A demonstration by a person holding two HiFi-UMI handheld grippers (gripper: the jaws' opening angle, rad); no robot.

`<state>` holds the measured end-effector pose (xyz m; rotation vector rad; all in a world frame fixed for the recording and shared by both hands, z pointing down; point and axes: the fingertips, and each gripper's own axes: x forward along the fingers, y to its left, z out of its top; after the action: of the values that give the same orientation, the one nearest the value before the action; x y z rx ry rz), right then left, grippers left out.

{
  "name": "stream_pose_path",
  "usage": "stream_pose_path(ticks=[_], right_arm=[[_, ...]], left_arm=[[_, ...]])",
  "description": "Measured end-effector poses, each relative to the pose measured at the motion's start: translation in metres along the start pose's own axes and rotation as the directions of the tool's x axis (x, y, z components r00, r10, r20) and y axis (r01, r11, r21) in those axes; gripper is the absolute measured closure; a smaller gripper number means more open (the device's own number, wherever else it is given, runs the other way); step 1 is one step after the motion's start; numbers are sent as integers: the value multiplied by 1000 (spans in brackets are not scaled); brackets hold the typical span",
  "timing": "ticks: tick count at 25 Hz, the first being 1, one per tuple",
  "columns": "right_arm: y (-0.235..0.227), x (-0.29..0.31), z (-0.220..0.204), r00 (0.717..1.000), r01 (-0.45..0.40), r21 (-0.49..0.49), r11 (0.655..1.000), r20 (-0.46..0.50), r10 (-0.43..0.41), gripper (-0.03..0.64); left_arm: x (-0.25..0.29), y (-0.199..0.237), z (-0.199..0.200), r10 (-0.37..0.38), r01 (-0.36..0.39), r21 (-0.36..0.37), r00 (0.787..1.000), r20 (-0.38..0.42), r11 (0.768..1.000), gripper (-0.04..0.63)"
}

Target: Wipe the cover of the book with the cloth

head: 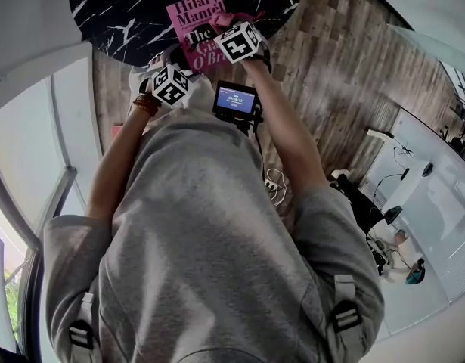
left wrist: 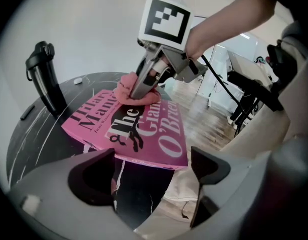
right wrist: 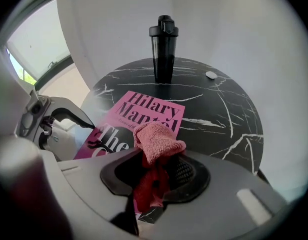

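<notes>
My left gripper (left wrist: pixel 154 166) hangs wide and empty by the near edge of the book (left wrist: pixel 143 131), I judge to steady it. My right gripper (right wrist: pixel 156 171) pinches the cloth (right wrist: pixel 156 139), pressing it on the cover. The book lies on the table (right wrist: pixel 224 114), with a bottle (right wrist: pixel 164 49) beyond.

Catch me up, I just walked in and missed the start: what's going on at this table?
A person is working with a handheld gripper in each hand. The right gripper is shut on a pink cloth and presses it against the cover of a pink book, which lies on the round black marbled table. The left gripper is open and empty, held just off the book's near edge. A black bottle stands at the table's far side, untouched.
</notes>
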<state>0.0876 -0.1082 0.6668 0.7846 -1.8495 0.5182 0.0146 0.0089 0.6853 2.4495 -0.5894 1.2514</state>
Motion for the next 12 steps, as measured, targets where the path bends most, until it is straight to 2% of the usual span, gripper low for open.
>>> stream_pose_path(ticks=[6,12], right_arm=[[14,5,8,998,-65,30,997,-19,66,486],[33,10,24,993,-118,70,991,6,118,486]], left_arm=[[0,0,0,9,-9,5,1000,1,1000,124],[0,0,0,8,-8,2,1000,5,1000,124]])
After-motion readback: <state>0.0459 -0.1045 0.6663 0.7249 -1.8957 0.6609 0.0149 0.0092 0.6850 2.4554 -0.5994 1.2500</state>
